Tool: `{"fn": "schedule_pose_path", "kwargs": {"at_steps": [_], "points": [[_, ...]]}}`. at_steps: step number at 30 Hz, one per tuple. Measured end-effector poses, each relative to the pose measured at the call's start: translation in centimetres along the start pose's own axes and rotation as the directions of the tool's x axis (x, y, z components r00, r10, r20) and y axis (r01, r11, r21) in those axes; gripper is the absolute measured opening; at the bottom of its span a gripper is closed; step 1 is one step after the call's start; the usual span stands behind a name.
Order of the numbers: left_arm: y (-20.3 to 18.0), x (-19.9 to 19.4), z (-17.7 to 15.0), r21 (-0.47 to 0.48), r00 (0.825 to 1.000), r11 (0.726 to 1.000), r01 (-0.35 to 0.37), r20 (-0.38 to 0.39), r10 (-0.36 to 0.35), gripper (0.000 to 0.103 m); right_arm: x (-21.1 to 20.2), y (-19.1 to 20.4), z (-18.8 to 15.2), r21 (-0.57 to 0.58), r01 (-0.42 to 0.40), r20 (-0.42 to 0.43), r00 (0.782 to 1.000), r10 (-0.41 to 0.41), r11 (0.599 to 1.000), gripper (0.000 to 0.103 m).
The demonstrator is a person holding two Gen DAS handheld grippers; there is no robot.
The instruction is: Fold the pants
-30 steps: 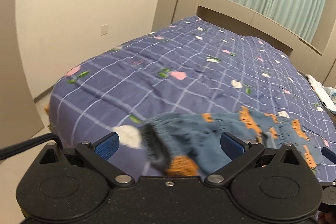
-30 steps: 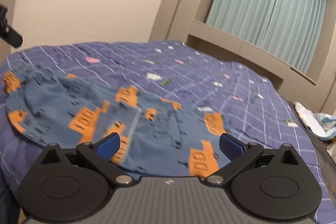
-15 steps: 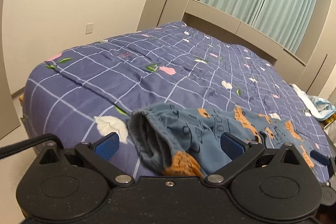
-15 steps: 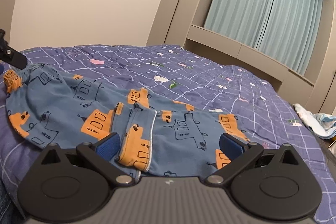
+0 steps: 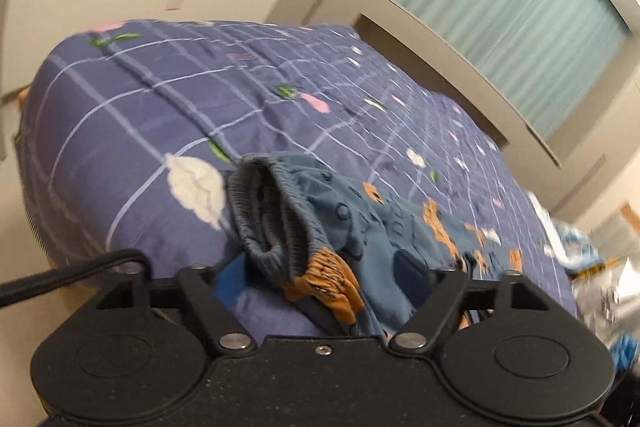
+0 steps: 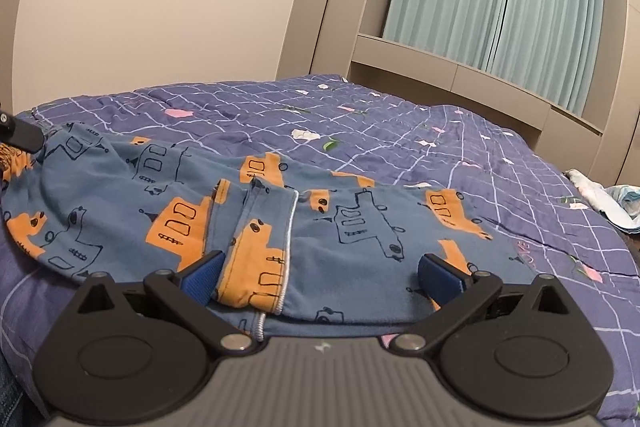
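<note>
Purple checked quilt (image 6: 400, 131) is spread over the bed, and blue pants (image 6: 120, 195) printed with orange vehicles are laid across its near edge. The right claw (image 6: 320, 277) is held open around a pant leg hem. The left claw (image 5: 320, 273), whose jaws have just been closing, is set around the elastic waistband (image 5: 272, 211), not yet pinched.

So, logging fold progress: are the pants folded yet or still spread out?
Spread, not folded: the pants lie lengthwise across the quilt, rumpled, one hem flipped over near the right gripper.
</note>
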State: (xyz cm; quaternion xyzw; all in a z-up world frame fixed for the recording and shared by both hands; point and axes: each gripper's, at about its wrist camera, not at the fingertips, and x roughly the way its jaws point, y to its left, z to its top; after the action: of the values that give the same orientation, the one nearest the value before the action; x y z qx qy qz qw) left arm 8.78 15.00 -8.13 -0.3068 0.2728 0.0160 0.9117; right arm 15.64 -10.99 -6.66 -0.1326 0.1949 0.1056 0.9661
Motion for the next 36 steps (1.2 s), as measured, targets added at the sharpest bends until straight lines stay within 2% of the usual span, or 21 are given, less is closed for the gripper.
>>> {"fn": "schedule_pose_path", "kwargs": {"at_steps": [2,3,5,6,8,17,20,24,29,36], "points": [[0.1,0.0,-0.2,-0.023,1.0,0.999,-0.023,0.013,0.024,0.059,0.0,0.0,0.0,0.001,-0.001,0.001,1.0,0.001,1.0,0.103],[0.2,-0.1,-0.2,-0.029,0.999,0.999,-0.036,0.02,0.036,0.055,0.0,0.0,0.0,0.002,-0.001,0.002,1.0,0.001,1.0,0.103],[0.3,-0.1,-0.3,-0.042,0.998,0.997,-0.059,0.031,0.06,0.04,0.0,0.0,0.0,0.002,-0.001,0.002,1.0,0.001,1.0,0.103],[0.5,-0.2,-0.3,-0.056,0.997,0.996,-0.068,0.035,0.07,0.038,0.0,0.0,0.0,0.002,0.0,0.002,1.0,0.0,1.0,0.103],[0.7,-0.5,-0.3,-0.09,0.996,0.994,-0.069,0.045,0.073,0.028,0.1,0.0,0.1,0.002,0.001,0.003,1.0,-0.001,1.0,0.103],[-0.4,-3.0,0.0,-0.08,0.993,0.996,-0.032,0.109,0.04,0.021,-1.3,-1.0,0.8,0.064,0.052,0.094,0.994,-0.057,0.997,0.103],[-1.2,-3.5,0.3,-0.058,0.993,0.998,-0.02,0.116,0.027,0.021,-0.9,-1.5,0.9,0.083,0.064,0.07,0.995,-0.07,0.994,0.103],[-2.2,-4.0,0.9,-0.038,0.991,0.999,-0.001,0.133,0.006,0.021,-0.1,-1.0,0.6,0.057,0.009,0.009,1.0,-0.009,0.998,0.103],[-4.3,-4.4,1.8,0.013,0.988,1.0,0.023,0.15,-0.025,0.021,-1.3,-0.3,1.0,0.03,-0.064,0.078,0.995,0.062,0.997,0.103],[-9.2,-4.4,3.2,0.14,0.982,0.987,0.076,0.161,-0.099,0.021,-2.5,-3.0,1.6,0.125,0.009,0.124,0.992,-0.024,0.992,0.103]]}}
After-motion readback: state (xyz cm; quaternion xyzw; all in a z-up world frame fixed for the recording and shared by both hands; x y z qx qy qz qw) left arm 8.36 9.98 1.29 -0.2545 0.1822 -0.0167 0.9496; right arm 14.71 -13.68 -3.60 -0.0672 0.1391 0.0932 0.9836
